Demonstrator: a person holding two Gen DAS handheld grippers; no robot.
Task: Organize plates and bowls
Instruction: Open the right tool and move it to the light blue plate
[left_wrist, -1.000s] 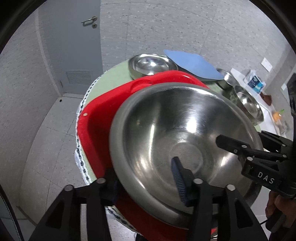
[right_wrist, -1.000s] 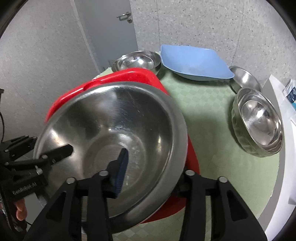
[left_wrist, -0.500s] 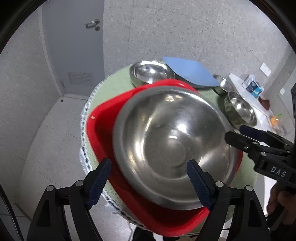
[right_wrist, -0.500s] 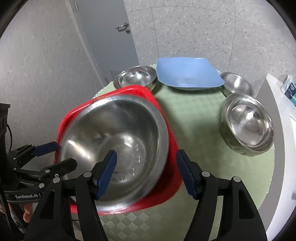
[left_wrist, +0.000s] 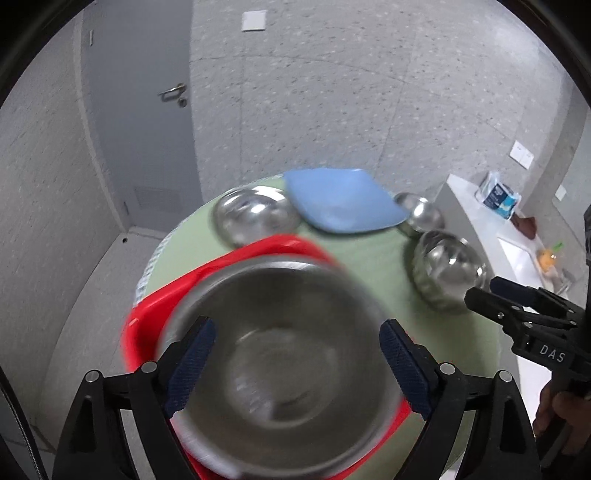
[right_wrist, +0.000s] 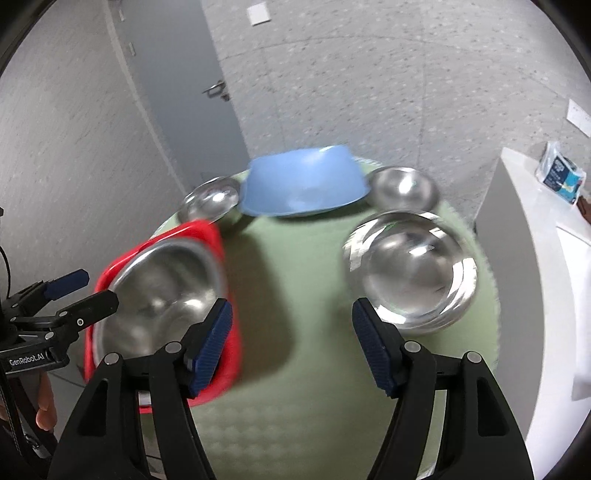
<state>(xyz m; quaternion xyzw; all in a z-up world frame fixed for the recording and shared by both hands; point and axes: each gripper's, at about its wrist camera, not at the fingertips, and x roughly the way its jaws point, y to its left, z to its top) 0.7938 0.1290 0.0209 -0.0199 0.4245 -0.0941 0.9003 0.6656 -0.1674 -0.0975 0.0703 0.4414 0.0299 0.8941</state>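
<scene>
The only writing I can read sits on my own tools: "DAS" in white on the side of my right gripper (left_wrist: 532, 321) as my left camera catches it, and "GenRobot.AI" on the body of my left gripper (right_wrist: 66, 295) as my right camera catches it. A blue and white packet (right_wrist: 561, 173) on the white counter (right_wrist: 535, 280) carries print too small to make out.

I count four steel bowls, one blue plate and one red tray. The large steel bowl (left_wrist: 280, 362) sits inside the red tray (left_wrist: 147, 321) at the near left edge of the round green table (right_wrist: 295, 295). A ridged steel bowl (right_wrist: 410, 273) stands on the right side of the table, well apart from the tray. At the far edge the blue plate (right_wrist: 303, 188) lies between a small steel bowl on the left (right_wrist: 214, 203) and a small steel bowl on the right (right_wrist: 402, 188), its corners overlapping or touching both.

My left gripper (left_wrist: 295, 354) is spread wide and empty, its blue pads (left_wrist: 192, 362) hanging above the large bowl's rim on either side without touching it. My right gripper (right_wrist: 291, 343) is likewise released and wide, holding nothing, its fingers framing bare green table between the tray and the ridged bowl.
</scene>
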